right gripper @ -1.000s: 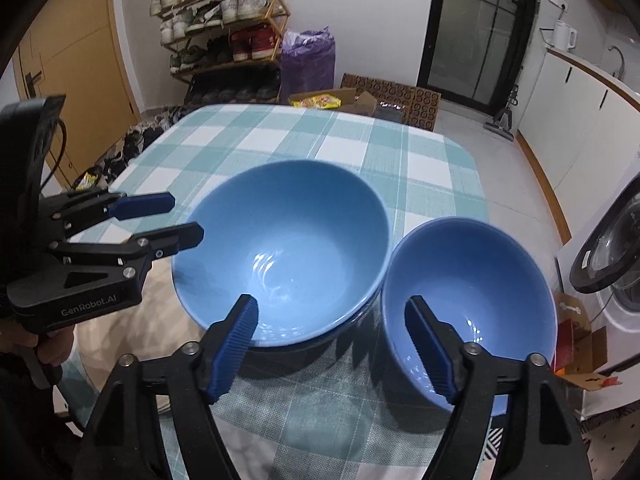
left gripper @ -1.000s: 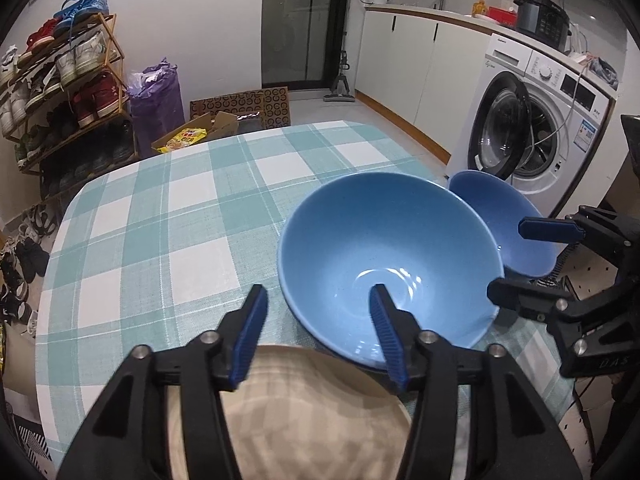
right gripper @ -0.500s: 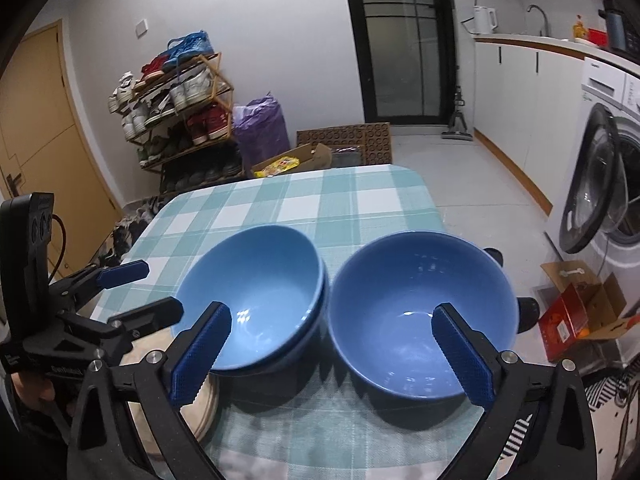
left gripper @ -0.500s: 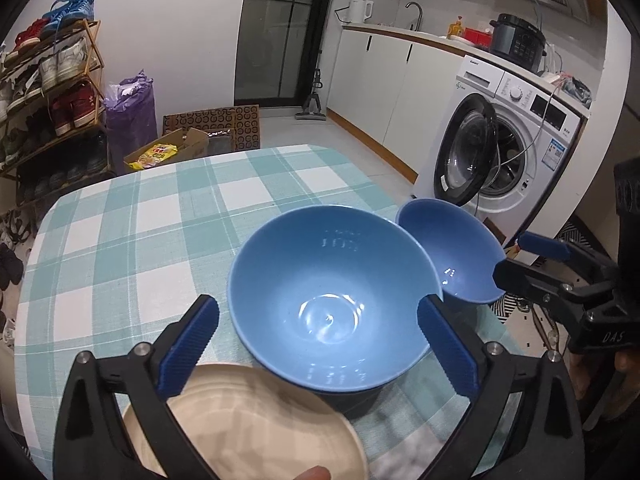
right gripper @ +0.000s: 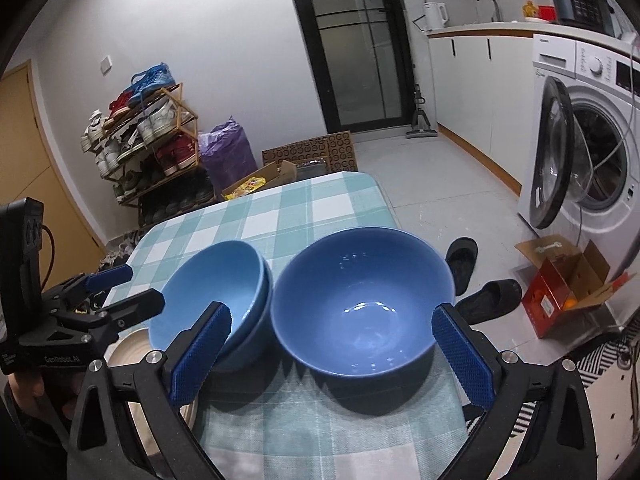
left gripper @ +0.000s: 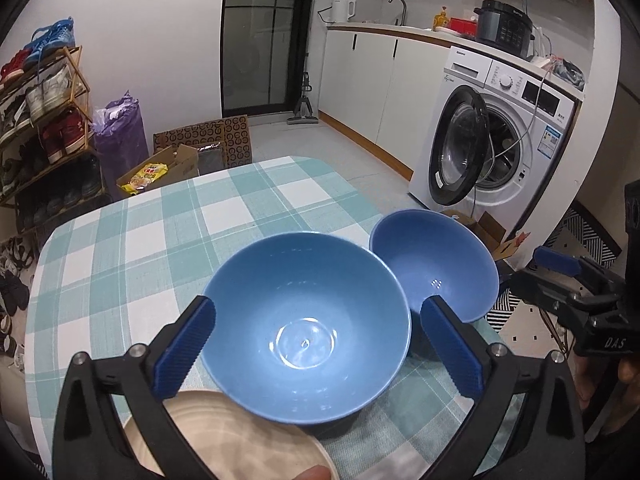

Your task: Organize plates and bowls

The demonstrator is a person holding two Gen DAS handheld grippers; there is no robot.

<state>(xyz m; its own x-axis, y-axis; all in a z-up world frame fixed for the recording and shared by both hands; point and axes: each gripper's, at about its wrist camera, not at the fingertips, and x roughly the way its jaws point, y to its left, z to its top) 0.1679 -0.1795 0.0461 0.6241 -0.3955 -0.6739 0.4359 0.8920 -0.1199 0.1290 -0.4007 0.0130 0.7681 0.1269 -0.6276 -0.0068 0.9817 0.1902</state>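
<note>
bowls: stacked pair (left gripper: pixel 308 328) ahead of left tool (left gripper: pixel 316 344), single bowl (right gripper: pixel 362 300) ahead of right tool (right gripper: pixel 332 352); both spread, empty. risk: single bowl near desk (right gripper: pixel 320 208) edge, a nudge tips it off

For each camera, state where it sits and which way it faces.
Left wrist: rides the left tool, looking forward and down over the light blue bowl; its own blue fingers and a fingertip at the bottom edge show.
Right wrist: rides the right tool, looking forward and down over the darker blue bowl; its own fingers show.
Shared: both bowls, the beige plate, the checked tablecloth, and each other's tool.
</note>
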